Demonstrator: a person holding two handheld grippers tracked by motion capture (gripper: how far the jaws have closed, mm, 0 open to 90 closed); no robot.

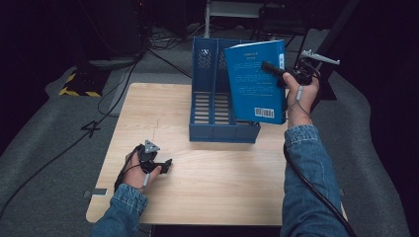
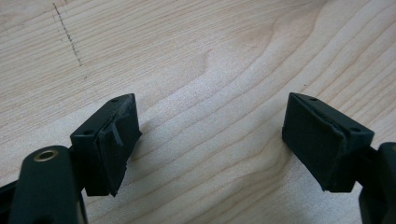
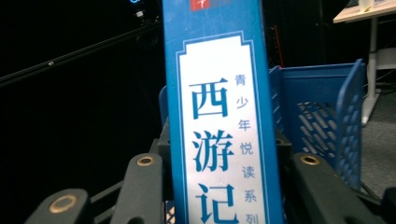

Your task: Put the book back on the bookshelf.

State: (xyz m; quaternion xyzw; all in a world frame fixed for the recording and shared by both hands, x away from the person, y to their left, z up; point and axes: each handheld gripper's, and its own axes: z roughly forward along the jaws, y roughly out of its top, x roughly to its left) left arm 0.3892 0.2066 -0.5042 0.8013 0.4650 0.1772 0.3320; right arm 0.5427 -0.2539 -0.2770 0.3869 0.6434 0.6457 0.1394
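One blue book (image 1: 257, 81), clamped by its spine in the right hand-held gripper (image 1: 276, 71), hangs over the blue file rack (image 1: 212, 106) at twelve o'clock on the worktop (image 1: 217, 182), likely needing lowering into a slot, while the left hand-held gripper (image 1: 165, 165) rests wide and empty at eight o'clock.

A dim lab or recording studio, not a home. A pale wooden table (image 1: 217, 187) stands alone on grey carpet (image 1: 44, 163), lit from above while everything around it falls into black. Loose black cables (image 1: 64, 148) snake across the floor, a strip of yellow-and-black hazard tape (image 1: 74, 91) marks a floor edge at left, and metal equipment legs (image 1: 232, 15) stand behind the table.
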